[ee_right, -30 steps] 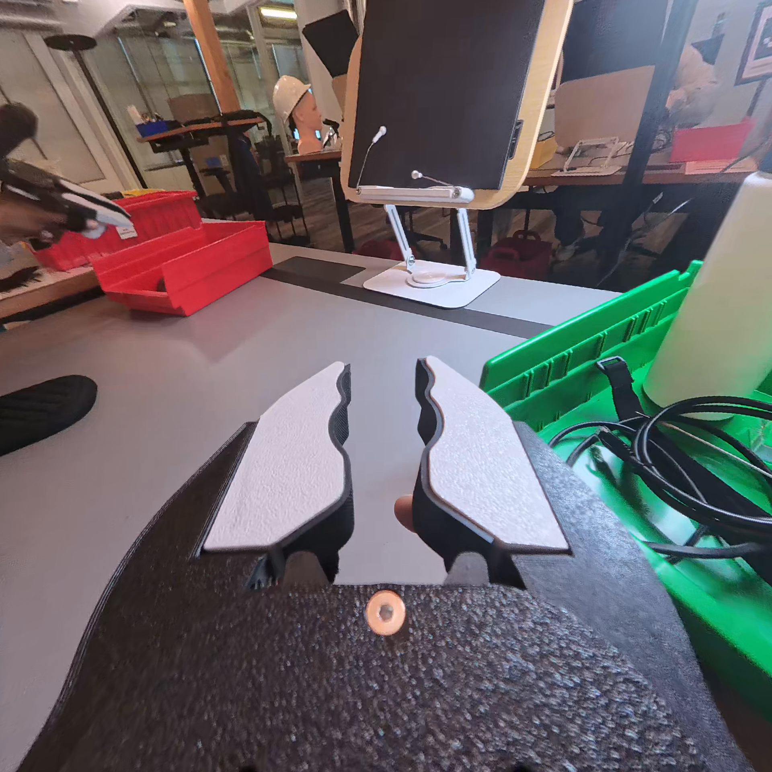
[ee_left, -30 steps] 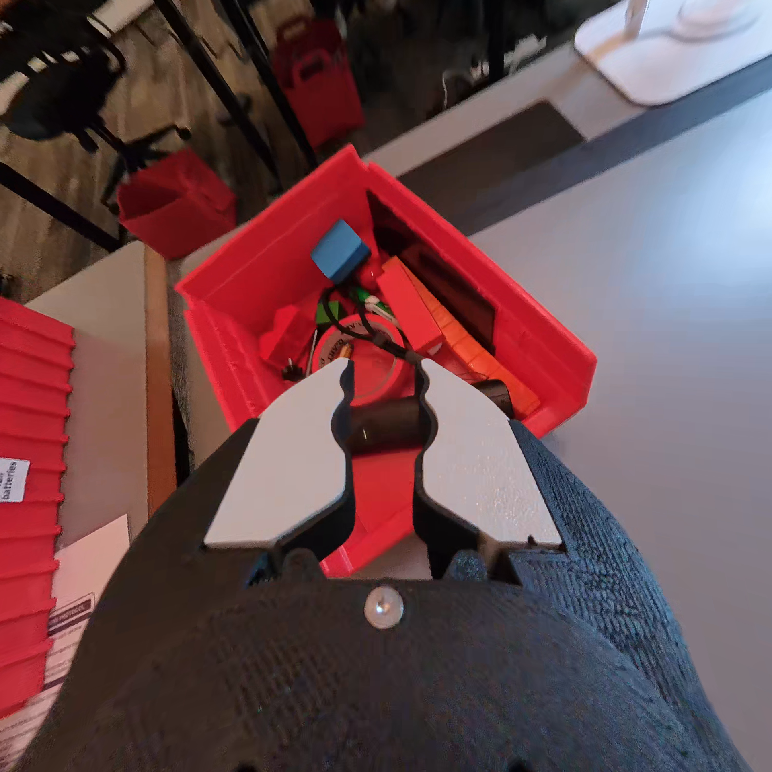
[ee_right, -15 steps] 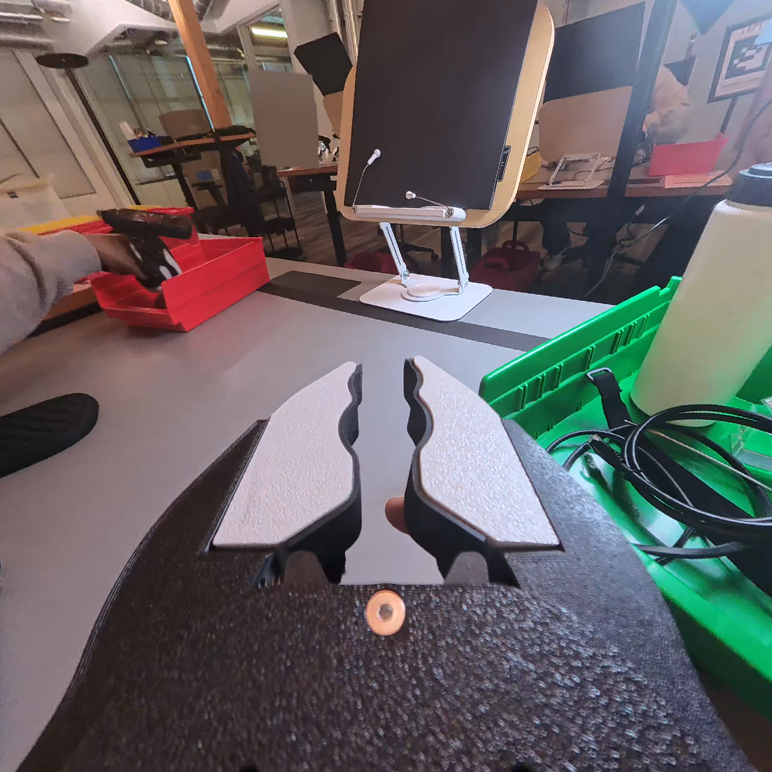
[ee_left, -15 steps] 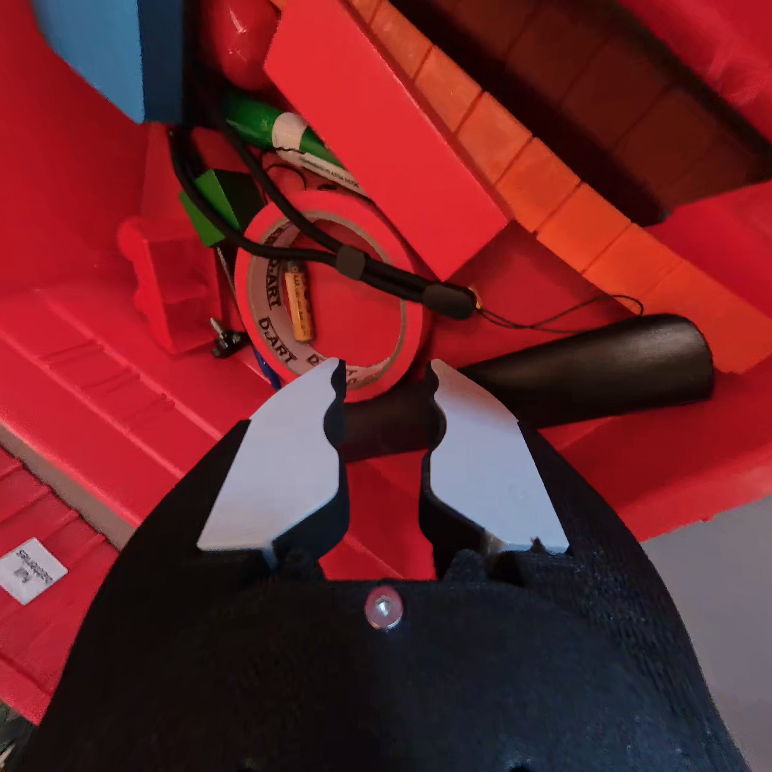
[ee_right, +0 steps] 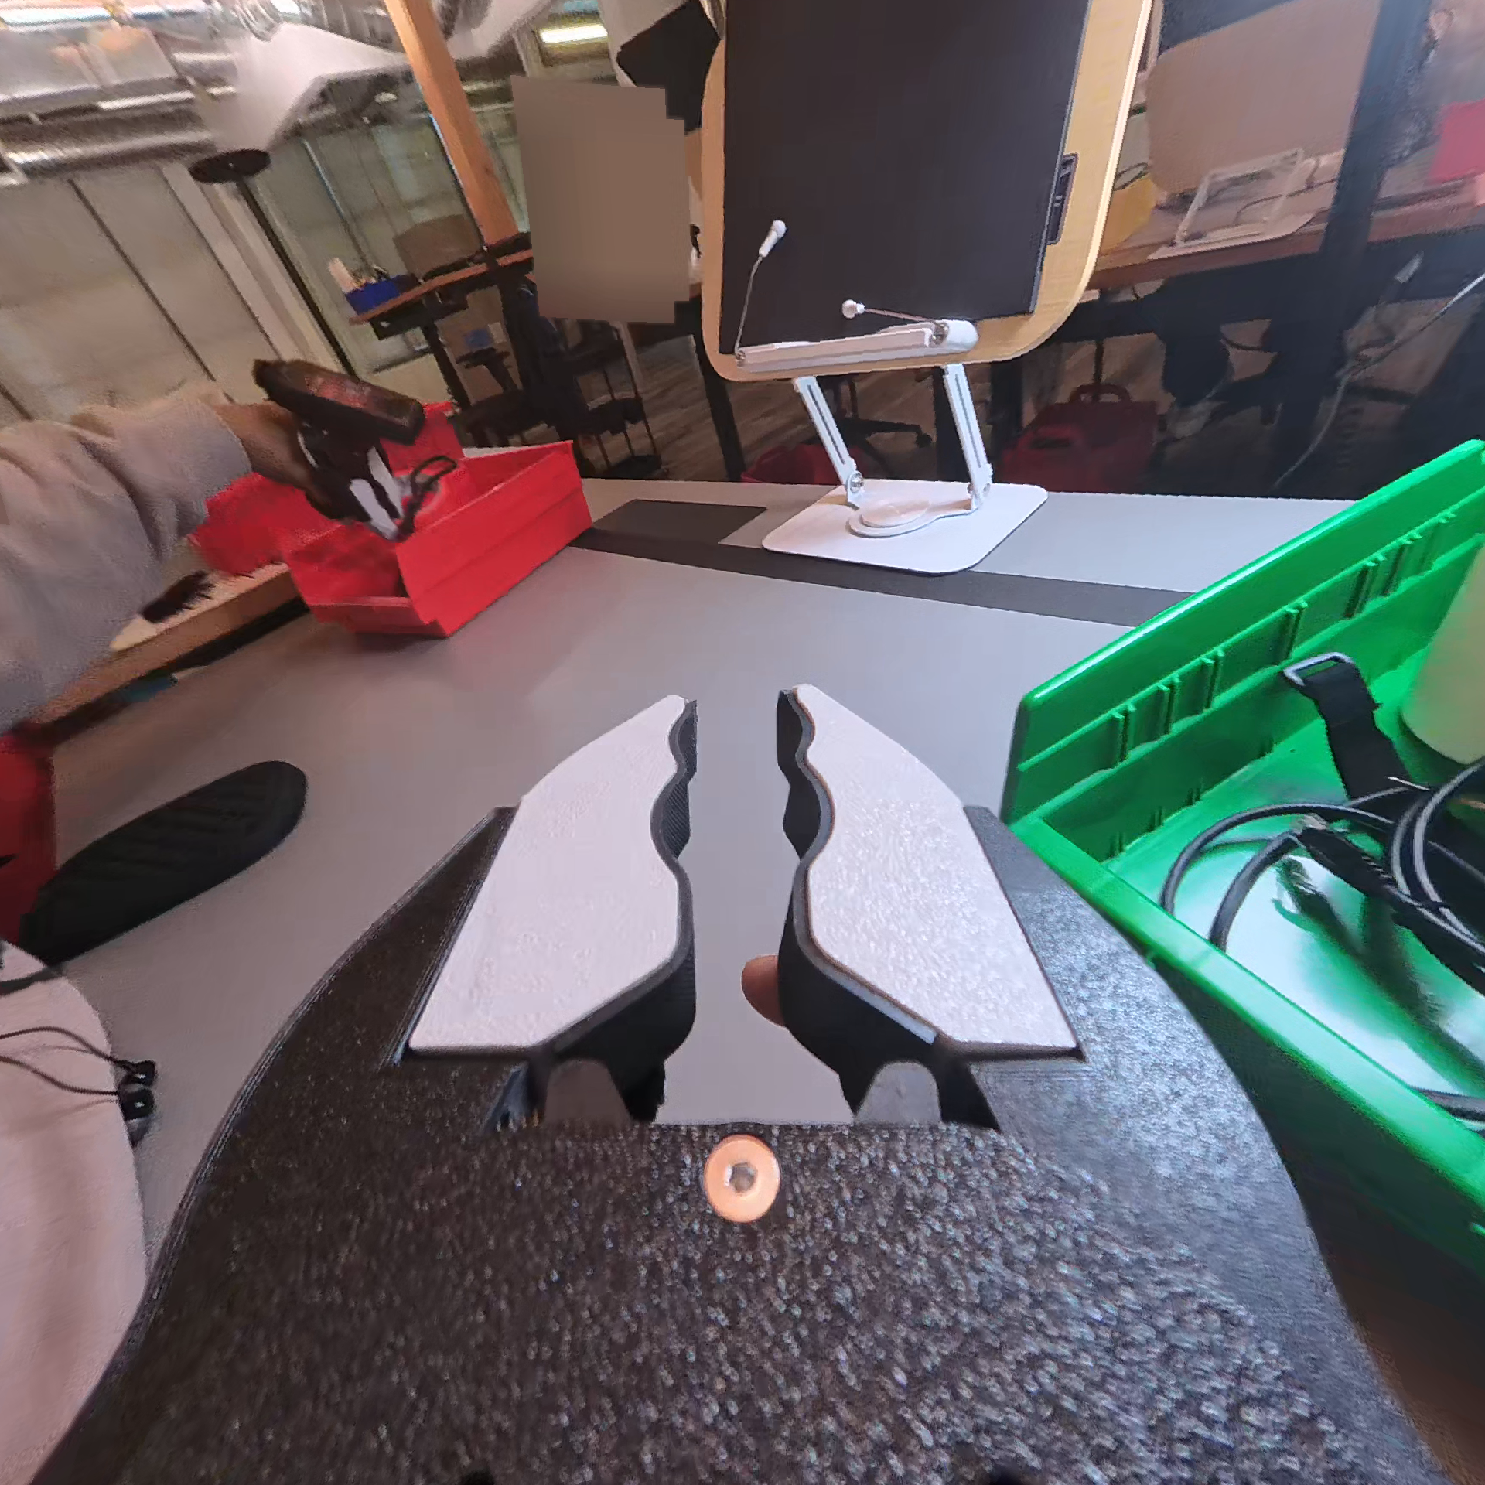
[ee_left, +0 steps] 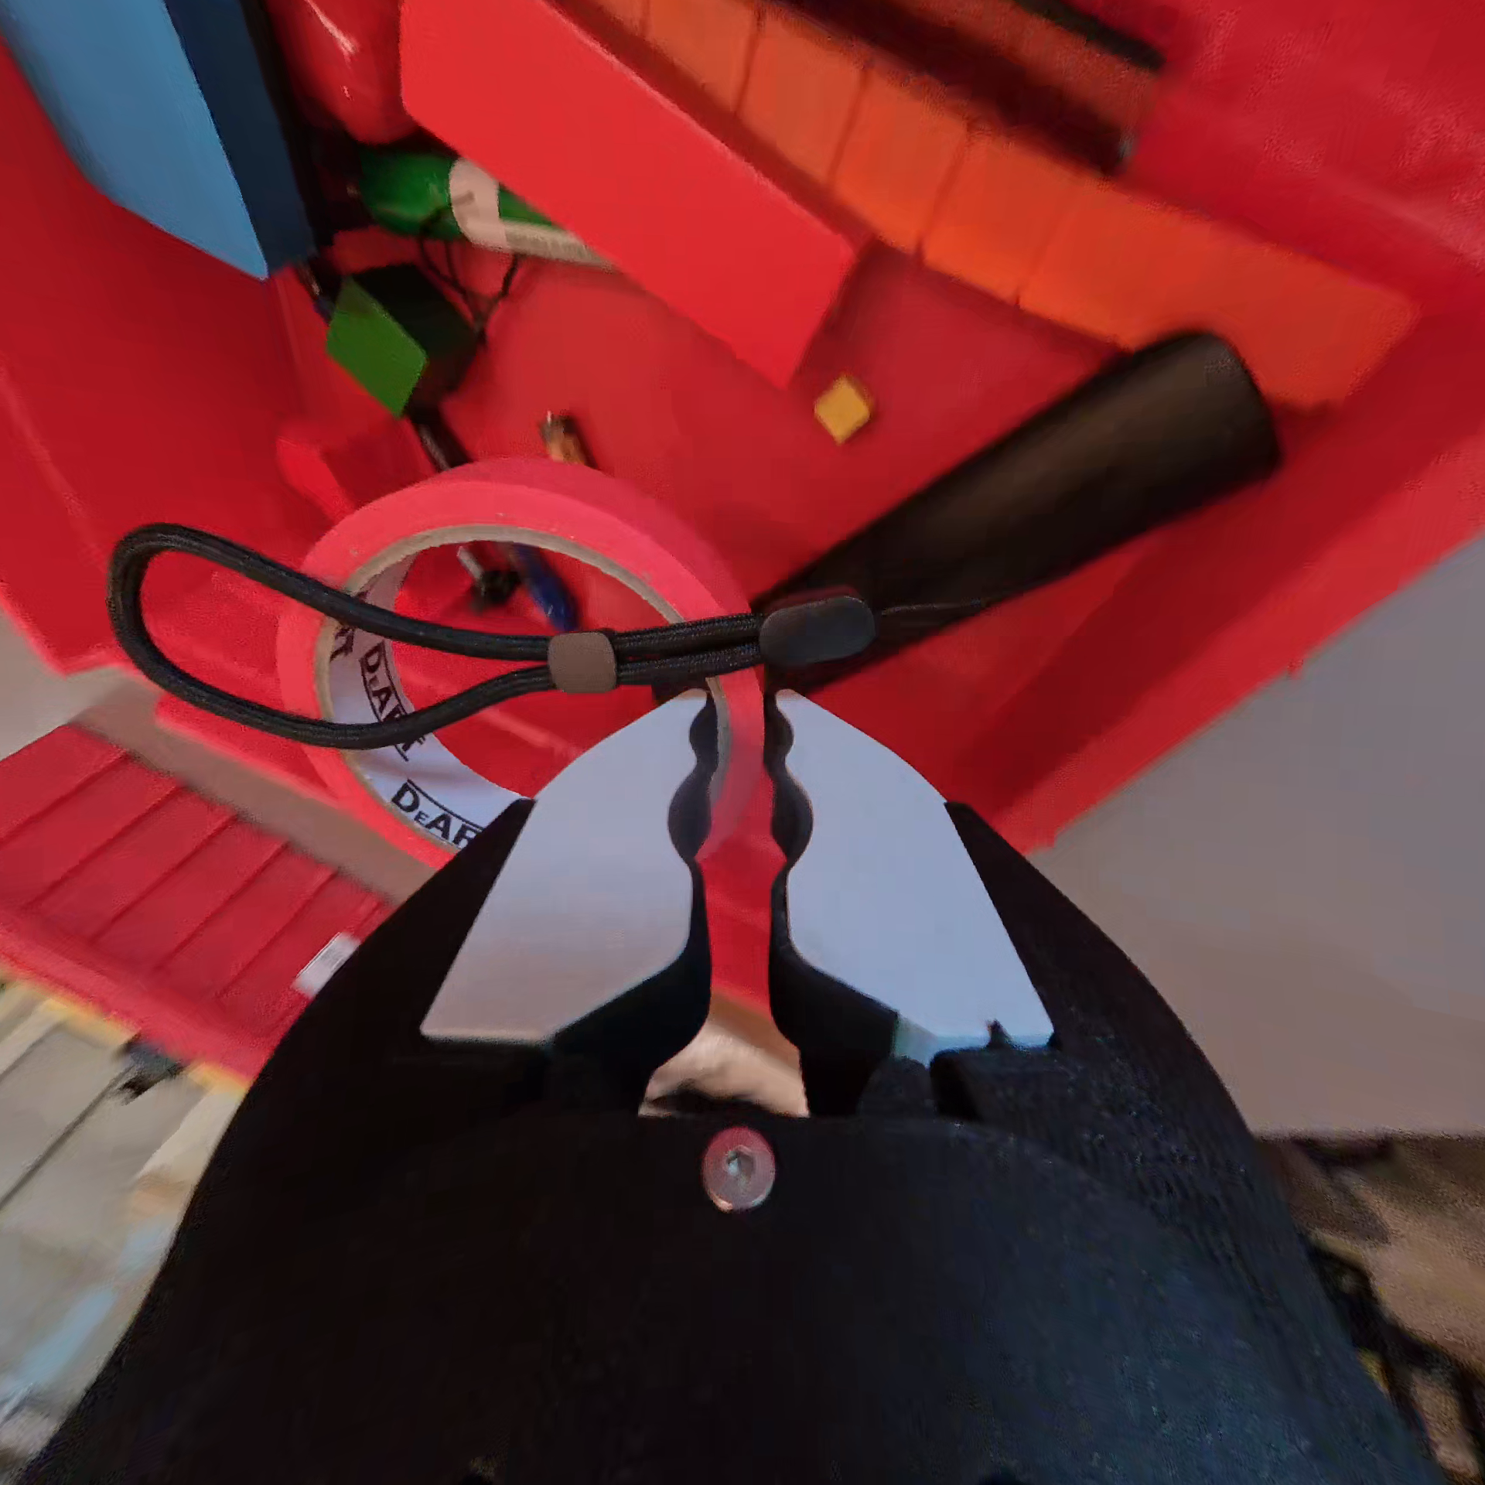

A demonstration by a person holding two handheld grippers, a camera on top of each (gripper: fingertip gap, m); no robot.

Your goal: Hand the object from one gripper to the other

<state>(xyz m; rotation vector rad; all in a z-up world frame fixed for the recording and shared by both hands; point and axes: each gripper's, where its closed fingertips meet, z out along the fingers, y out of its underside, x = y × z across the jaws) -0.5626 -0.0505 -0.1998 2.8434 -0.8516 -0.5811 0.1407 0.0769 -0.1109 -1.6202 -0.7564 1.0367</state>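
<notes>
My left gripper (ee_left: 738, 707) is shut on the rim of a red tape roll (ee_left: 522, 490) and holds it tilted above the floor of the red bin (ee_left: 1205, 643). A black looped cord (ee_left: 580, 660) lies across the roll and hangs from it. In the right wrist view the left gripper (ee_right: 378, 502) shows far off over the red bin (ee_right: 482, 554), held by a hand in a grey sleeve (ee_right: 88, 522). My right gripper (ee_right: 735, 719) is open and empty, low over the grey table.
The red bin also holds a black cylinder (ee_left: 1045, 498), a red block (ee_left: 627, 177), an orange bar (ee_left: 1045, 217), a blue box (ee_left: 137, 120) and green pieces. A green bin (ee_right: 1125, 723) with black cables (ee_right: 1326, 868) stands at my right. A tablet stand (ee_right: 900, 514) is behind; a black pad (ee_right: 161, 844) lies left. Some 70 cm of space lies between my two pairs of fingers.
My left gripper has shut on the tape roll and raised it off the bin floor, and the black cord has come up with it. The right gripper stays open in about the same place.
</notes>
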